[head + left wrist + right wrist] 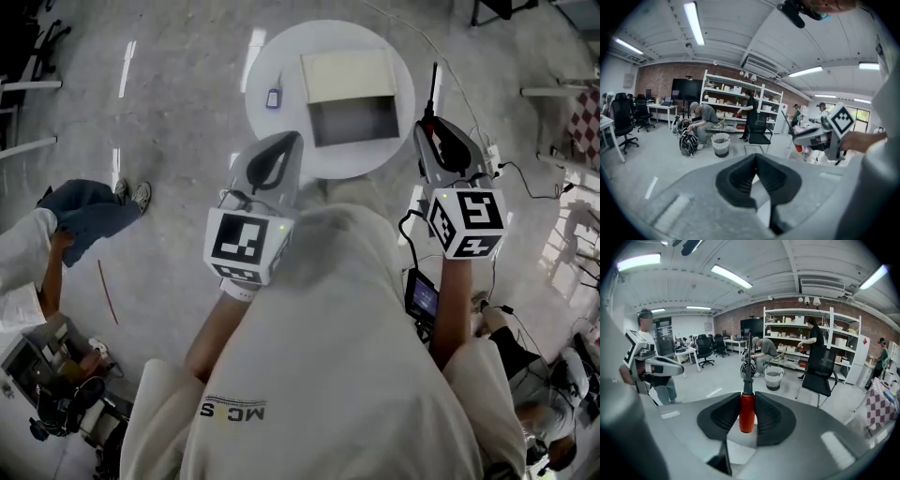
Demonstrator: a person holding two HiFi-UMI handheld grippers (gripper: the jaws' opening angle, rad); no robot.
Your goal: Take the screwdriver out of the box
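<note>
Jaws, right gripper (746, 399): clenched on the red handle of the screwdriver (746, 414); its dark shaft runs out past the tips.
Jaws, left gripper (756, 157): closed tip to tip, nothing between them.
Screwdriver, place: outside the box (351, 97), held in the air by the right edge of the tabletop (272, 56).
Box: open, mid tabletop, lid laid back toward the far edge.
Small blue item (273, 97): near the left edge, apart from the box.
</note>
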